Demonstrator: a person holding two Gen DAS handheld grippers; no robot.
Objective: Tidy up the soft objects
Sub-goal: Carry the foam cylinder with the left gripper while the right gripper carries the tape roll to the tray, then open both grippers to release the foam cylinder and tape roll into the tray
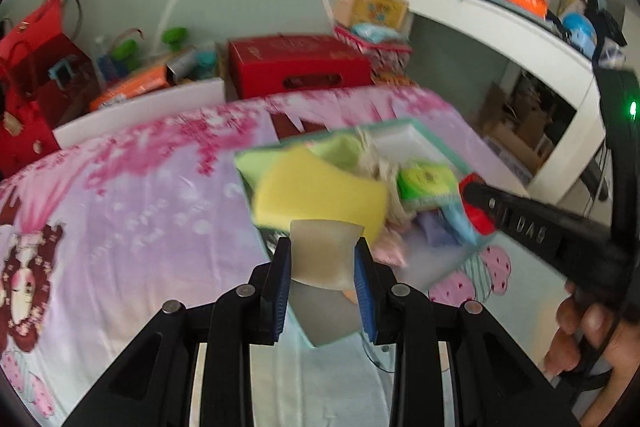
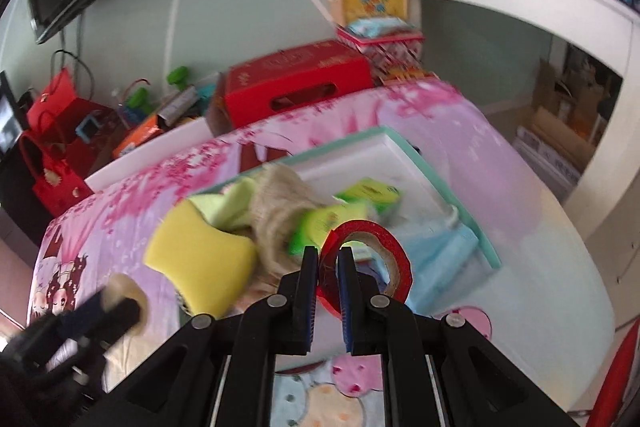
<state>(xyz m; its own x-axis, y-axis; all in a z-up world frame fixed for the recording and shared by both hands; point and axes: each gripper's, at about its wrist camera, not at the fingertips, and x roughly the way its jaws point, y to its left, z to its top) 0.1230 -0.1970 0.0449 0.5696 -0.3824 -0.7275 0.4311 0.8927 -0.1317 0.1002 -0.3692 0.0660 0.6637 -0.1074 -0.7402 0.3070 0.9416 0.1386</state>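
Note:
My left gripper [image 1: 322, 247] is shut on a pale translucent tape roll [image 1: 323, 255], held above the near corner of a teal-rimmed white tray [image 1: 440, 147]. The tray lies on the bed and holds a yellow sponge [image 1: 320, 195], a green cloth, twine [image 1: 376, 155], green packets [image 1: 424, 179] and a blue mask [image 1: 456, 223]. In the right wrist view my right gripper [image 2: 327, 253] is shut on a red tape roll [image 2: 400, 255], just over the tray [image 2: 404, 147] beside the mask [image 2: 444, 255]. The sponge [image 2: 200, 259] overhangs the tray's left side. The left gripper [image 2: 120, 307] shows blurred at lower left.
The bed carries a pink and purple cartoon sheet [image 1: 140, 211]. Behind it stand a red box [image 1: 296, 67], red bags [image 1: 36, 67] and assorted clutter. A white shelf unit [image 1: 520, 27] with a purple basket rises at the right. A person's hand [image 1: 580, 327] grips the right tool.

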